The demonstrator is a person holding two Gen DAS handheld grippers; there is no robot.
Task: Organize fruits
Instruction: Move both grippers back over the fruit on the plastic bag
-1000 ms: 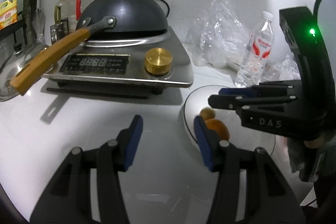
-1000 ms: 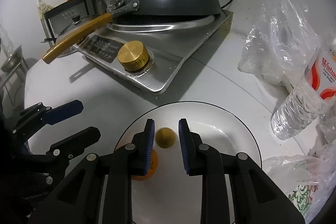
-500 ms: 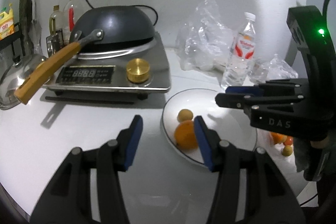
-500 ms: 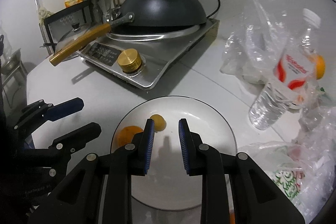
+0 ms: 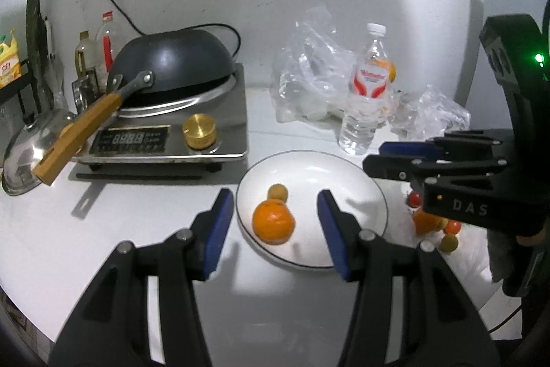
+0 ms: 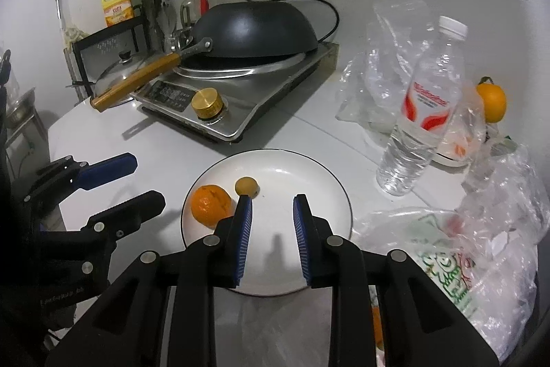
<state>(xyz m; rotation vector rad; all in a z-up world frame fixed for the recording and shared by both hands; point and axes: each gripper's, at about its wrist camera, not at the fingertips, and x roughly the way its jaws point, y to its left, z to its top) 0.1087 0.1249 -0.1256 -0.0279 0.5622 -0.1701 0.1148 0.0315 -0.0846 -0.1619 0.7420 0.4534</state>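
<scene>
The left gripper [image 5: 275,205] fills the lower frame, jaws apart, empty. The right gripper [image 6: 271,208], lower centre, has its jaws drawn in, holding nothing.

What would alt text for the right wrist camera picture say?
A white plate on a white counter holds an orange and a small yellow fruit, with the empty right tool above it. An upturned wok on a cooker, a water bottle and plastic bags surround it.

both wrist views overlook the plate [image 5: 373,195] obliquely.
</scene>
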